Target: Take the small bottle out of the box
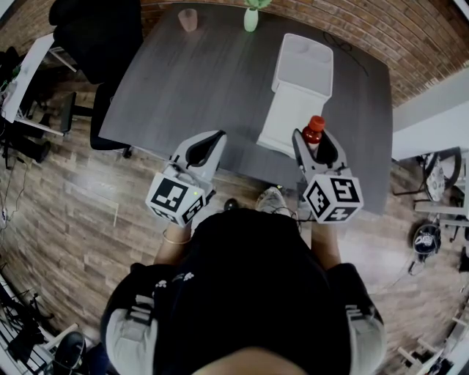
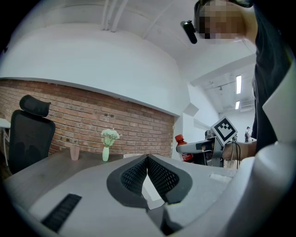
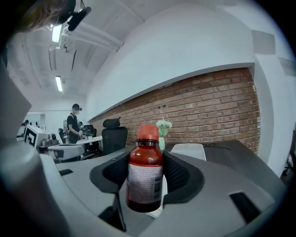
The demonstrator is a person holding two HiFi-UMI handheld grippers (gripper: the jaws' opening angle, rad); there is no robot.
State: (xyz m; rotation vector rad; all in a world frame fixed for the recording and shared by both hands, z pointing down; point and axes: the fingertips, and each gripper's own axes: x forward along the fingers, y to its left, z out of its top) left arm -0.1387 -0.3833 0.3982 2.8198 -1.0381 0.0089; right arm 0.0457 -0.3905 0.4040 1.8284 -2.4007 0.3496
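A small brown bottle (image 1: 314, 132) with a red cap and a paper label stands upright between the jaws of my right gripper (image 1: 316, 143), which is shut on it. In the right gripper view the bottle (image 3: 145, 172) fills the gap between the black pads. The bottle is held above the near edge of the grey table (image 1: 190, 80), just right of the open white box (image 1: 303, 67). My left gripper (image 1: 207, 143) hovers over the table's front edge, left of the box. Its pads meet with nothing between them (image 2: 147, 159). From the left gripper view the bottle (image 2: 183, 147) shows at the right.
A pink cup (image 1: 188, 20) and a green vase of flowers (image 1: 251, 17) stand at the table's far edge. A black office chair (image 1: 91, 33) sits at the far left corner. A brick wall lies beyond. A person (image 3: 73, 123) stands at desks far off.
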